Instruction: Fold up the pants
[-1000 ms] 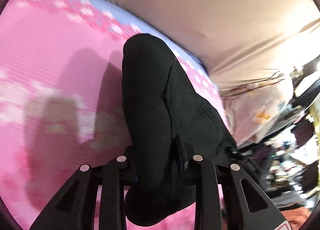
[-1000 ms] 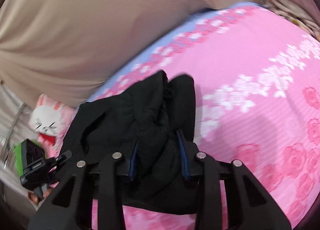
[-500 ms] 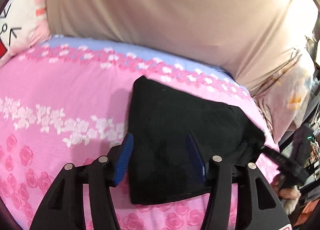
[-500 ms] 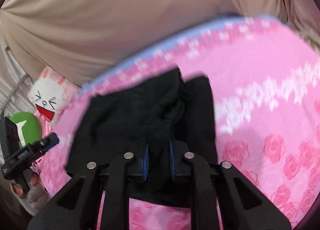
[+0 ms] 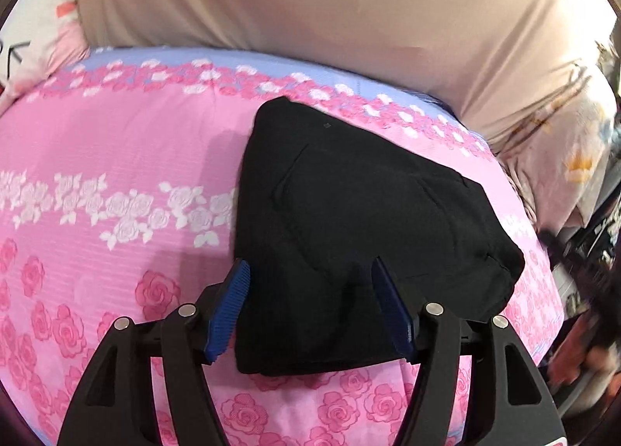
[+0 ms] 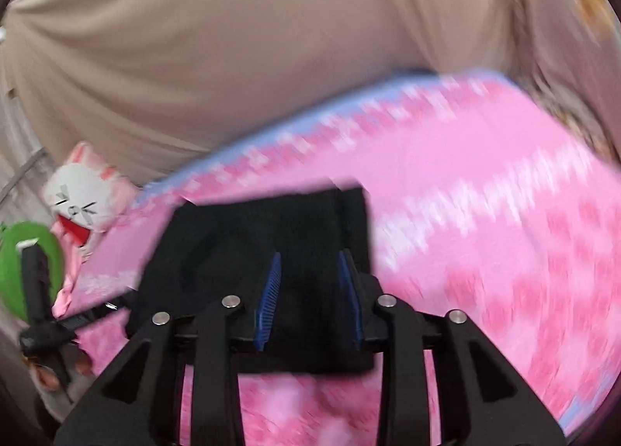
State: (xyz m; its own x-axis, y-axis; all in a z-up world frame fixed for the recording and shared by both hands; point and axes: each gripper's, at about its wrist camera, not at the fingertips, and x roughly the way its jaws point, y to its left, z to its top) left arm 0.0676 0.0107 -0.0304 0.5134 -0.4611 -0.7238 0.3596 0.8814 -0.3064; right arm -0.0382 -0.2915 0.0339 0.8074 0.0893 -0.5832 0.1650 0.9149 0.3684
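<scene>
The black pants (image 5: 368, 194) lie folded in a flat, roughly square packet on the pink rose-print bedspread (image 5: 116, 159). My left gripper (image 5: 309, 263) hovers over the packet's near left corner. Its jaws are opening wide; the blue pads (image 5: 229, 314) stand clear of the cloth. In the blurred right wrist view the same pants (image 6: 240, 236) lie flat beneath my right gripper (image 6: 309, 254). Its jaws are opening too, with the cloth below the pads (image 6: 268, 302) and nothing pinched between them.
A beige draped cloth (image 5: 310, 0) rises behind the bed. A white rabbit cushion (image 6: 83, 201), a green object (image 6: 11, 252) and a black clamp-like device (image 6: 39, 291) sit at the bed's left end. The bed's right edge drops to clutter (image 5: 590, 252).
Both grippers let go of the pants and their jaws parted. The cloth, bunched and lifted a second ago, now lies flat. Both grippers drew back, the right one upward.
</scene>
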